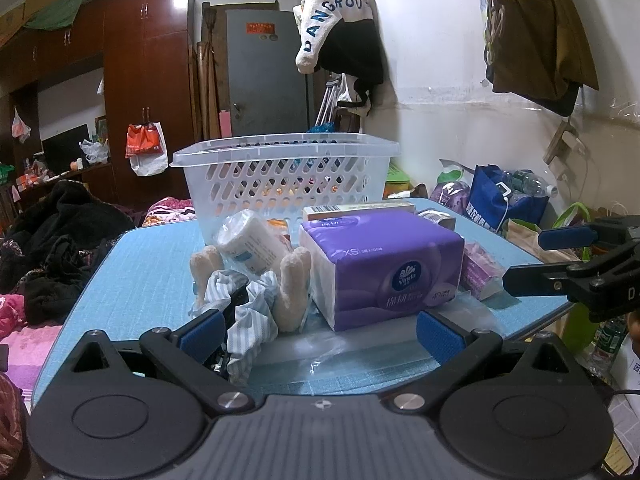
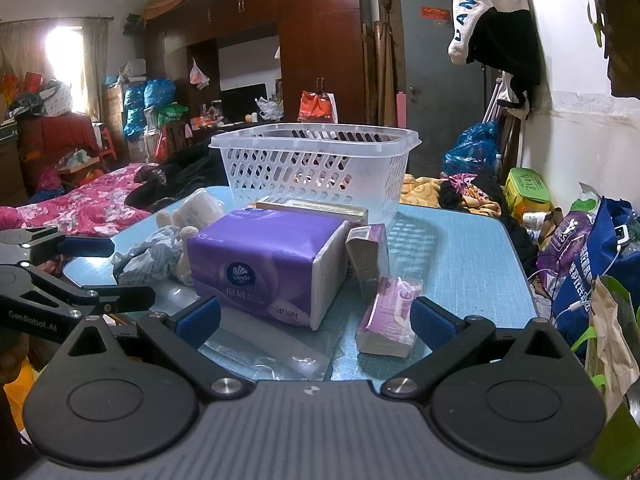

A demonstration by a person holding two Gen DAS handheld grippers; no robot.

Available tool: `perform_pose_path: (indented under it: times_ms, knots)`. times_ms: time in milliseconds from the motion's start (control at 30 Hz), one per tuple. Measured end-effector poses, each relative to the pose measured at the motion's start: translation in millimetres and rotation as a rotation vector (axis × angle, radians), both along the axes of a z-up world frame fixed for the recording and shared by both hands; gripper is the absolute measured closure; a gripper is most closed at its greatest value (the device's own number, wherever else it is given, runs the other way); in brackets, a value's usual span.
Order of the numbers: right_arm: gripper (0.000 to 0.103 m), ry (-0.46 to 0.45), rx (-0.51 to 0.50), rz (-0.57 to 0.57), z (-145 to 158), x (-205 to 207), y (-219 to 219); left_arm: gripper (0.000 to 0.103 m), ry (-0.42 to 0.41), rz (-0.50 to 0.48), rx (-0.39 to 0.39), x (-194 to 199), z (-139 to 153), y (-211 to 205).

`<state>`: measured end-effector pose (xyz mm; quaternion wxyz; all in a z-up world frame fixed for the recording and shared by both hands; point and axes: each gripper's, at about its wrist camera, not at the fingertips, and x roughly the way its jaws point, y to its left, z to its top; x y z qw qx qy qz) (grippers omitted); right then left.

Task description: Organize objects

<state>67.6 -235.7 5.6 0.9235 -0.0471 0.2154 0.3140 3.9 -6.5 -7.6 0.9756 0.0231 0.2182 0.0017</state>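
A white plastic basket (image 1: pixel 288 168) (image 2: pixel 316 156) stands at the far side of the blue table (image 1: pixel 140 272) (image 2: pixel 460 264). In front of it lie a large purple tissue pack (image 1: pixel 380 268) (image 2: pixel 272 260), a white roll in plastic (image 1: pixel 250 240), a plush toy in striped cloth (image 1: pixel 256 304) (image 2: pixel 152 256), a flat box (image 1: pixel 356 210) (image 2: pixel 316 206) and small purple tissue packets (image 2: pixel 390 316) (image 1: pixel 480 272). My left gripper (image 1: pixel 318 330) is open near the table's front edge, with the striped cloth by its left finger. My right gripper (image 2: pixel 316 316) is open too, nothing between its fingers.
A clear plastic bag (image 2: pixel 276 348) lies flat on the table front. Bags (image 2: pixel 592 252) crowd the floor right of the table. A bed with clothes (image 2: pixel 100 204) is to the left, a wardrobe (image 2: pixel 320 40) and grey door (image 1: pixel 264 76) behind.
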Motion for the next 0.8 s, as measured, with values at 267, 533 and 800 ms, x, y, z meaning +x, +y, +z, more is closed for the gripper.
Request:
perform_pose_path:
  times_ms: [267, 533, 800]
  knots:
    - [0.000, 0.000, -0.005, -0.004, -0.6, 0.9, 0.4, 0.000, 0.007, -0.007, 0.001, 1.6, -2.6, 0.9]
    - [0.000, 0.005, -0.008, -0.004, -2.6, 3.3, 2.1, 0.000, 0.009, -0.012, 0.004, 3.2, -2.6, 0.6]
    - [0.000, 0.017, 0.002, 0.006, -3.0, 5.2, 1.5, 0.000, 0.012, -0.016, 0.013, 5.7, -1.9, -0.9]
